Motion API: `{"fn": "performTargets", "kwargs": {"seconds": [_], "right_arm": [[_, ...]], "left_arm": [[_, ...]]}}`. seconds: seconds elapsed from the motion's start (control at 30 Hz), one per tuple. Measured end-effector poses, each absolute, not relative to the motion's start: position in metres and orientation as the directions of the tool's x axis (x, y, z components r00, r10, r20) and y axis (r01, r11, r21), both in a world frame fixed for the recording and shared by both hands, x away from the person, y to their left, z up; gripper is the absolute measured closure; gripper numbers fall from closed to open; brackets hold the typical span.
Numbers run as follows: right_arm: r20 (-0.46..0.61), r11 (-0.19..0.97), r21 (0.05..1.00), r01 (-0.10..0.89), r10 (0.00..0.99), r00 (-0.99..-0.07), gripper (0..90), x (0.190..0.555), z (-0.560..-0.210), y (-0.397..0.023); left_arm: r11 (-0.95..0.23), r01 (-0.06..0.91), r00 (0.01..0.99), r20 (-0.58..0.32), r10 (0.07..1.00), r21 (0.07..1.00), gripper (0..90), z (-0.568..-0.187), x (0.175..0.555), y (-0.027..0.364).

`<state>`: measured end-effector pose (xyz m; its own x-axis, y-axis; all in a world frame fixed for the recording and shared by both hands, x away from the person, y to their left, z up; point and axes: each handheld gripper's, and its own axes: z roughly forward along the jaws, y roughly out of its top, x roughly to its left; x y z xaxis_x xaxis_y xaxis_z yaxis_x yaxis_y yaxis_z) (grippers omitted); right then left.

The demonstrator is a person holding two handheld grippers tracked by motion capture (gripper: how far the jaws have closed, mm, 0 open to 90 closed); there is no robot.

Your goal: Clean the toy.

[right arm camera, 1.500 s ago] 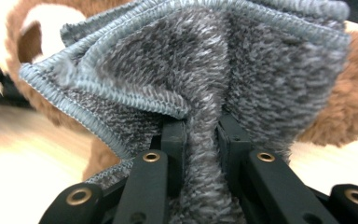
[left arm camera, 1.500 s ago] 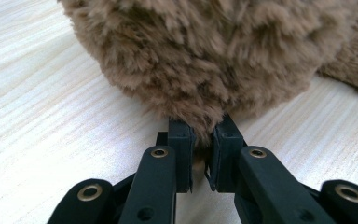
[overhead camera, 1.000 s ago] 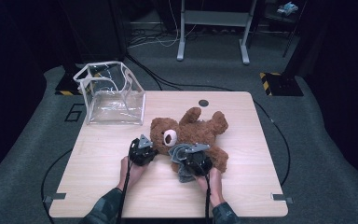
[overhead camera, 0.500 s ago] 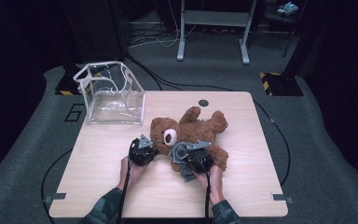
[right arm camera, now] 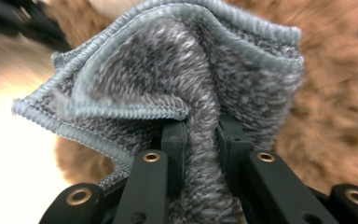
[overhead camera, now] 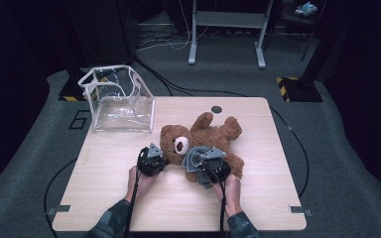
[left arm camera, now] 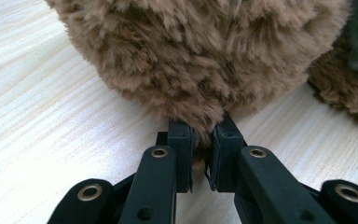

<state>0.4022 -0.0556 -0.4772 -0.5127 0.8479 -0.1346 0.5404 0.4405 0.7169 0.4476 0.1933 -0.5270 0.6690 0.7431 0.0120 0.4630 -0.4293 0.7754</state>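
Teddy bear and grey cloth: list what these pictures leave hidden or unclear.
- Teddy bear: in the high view, the right gripper and grey cloth cover its near side.
- Bear's face: cut off by the top edge in the left gripper view; just fur pinched in the left gripper.
- Cloth's full shape: bunched and blurred in the right gripper view.
- Clear bag: contents too small to tell, high view.

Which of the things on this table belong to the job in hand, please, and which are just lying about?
In use:
- teddy bear, its fur pinched by the left gripper
- grey cloth, clamped in the right gripper against the bear

Lying about:
- clear plastic bag, standing open at the table's far left corner
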Motion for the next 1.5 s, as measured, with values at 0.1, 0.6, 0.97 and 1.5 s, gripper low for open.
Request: {"fn": "performTargets", "kwargs": {"seconds": [0.1, 0.6, 0.97, 1.5], "right_arm": [[-0.179, 0.473, 0.693, 0.545, 0.844, -0.505, 76.4, 0.404, -0.485, -0.051], [-0.140, 0.355, 0.702, 0.617, 0.919, -0.370, 76.3, 0.386, -0.479, -0.120], [-0.121, 0.418, 0.729, 0.542, 0.858, -0.499, 76.1, 0.397, -0.470, -0.075], [-0.109, 0.314, 0.688, 0.655, 0.936, -0.335, 76.3, 0.382, -0.482, -0.146]], "left_arm": [[-0.428, 0.464, 0.668, 0.011, 0.744, 0.775, 81.3, -0.527, 0.448, 0.193], [-0.427, 0.469, 0.669, 0.005, 0.743, 0.773, 81.3, -0.527, 0.448, 0.194], [-0.423, 0.466, 0.665, 0.007, 0.746, 0.777, 81.2, -0.527, 0.448, 0.194], [-0.426, 0.469, 0.669, 0.005, 0.744, 0.774, 81.3, -0.527, 0.449, 0.194]]}}
